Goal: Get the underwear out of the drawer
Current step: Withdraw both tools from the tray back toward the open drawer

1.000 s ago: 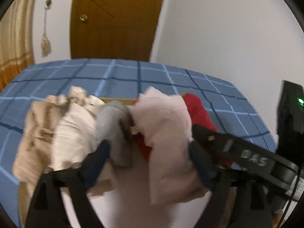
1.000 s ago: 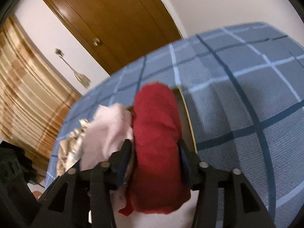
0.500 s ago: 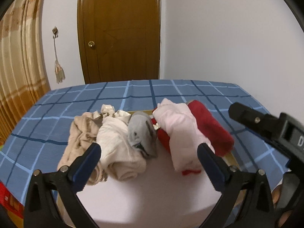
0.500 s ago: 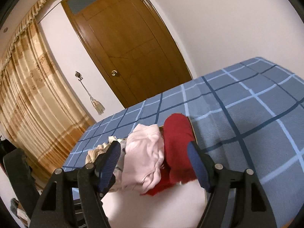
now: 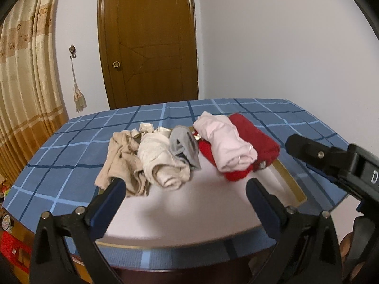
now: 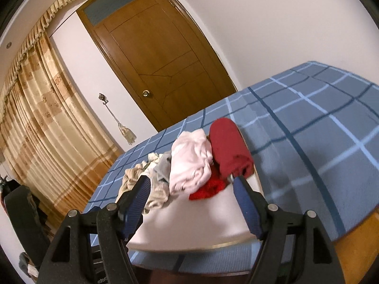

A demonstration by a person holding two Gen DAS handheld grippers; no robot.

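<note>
Left wrist view
My left gripper (image 5: 183, 190): released, blue pads spread wide, nothing between them.
My right gripper (image 5: 331, 163): its black body juts in at 3 o'clock; from here I cannot tell how its jaws stand.
Underwear: a row of rolled pieces on a white board (image 5: 189, 210) that lies on the blue checked cloth (image 5: 71, 165).
Beige piece (image 5: 122, 161): at 9 o'clock in the row, just beyond my left pad.
Cream piece (image 5: 161, 161): touching the beige one on its 3 o'clock side.
Grey piece (image 5: 184, 146): leaning against the cream one.
Pink piece (image 5: 225, 142): lying over a red piece (image 5: 254, 139), at the 3 o'clock end of the row.
Door (image 5: 146, 42): brown, at 12 o'clock.
Curtain (image 5: 26, 82): gold, at 9 o'clock.

Right wrist view
My right gripper (image 6: 191, 196): released; the jaws have just been opening and stand apart with nothing pinched.
Red piece (image 6: 229, 149): at 12 o'clock of my fingers, clear of both pads.
Pink piece (image 6: 189, 163): touching the red one on its 9 o'clock side.
Grey, cream and beige pieces: bunched towards 9 o'clock, partly behind my left pad.
My left gripper (image 6: 21, 215): a dark shape at 8 o'clock; jaws not readable here.
</note>
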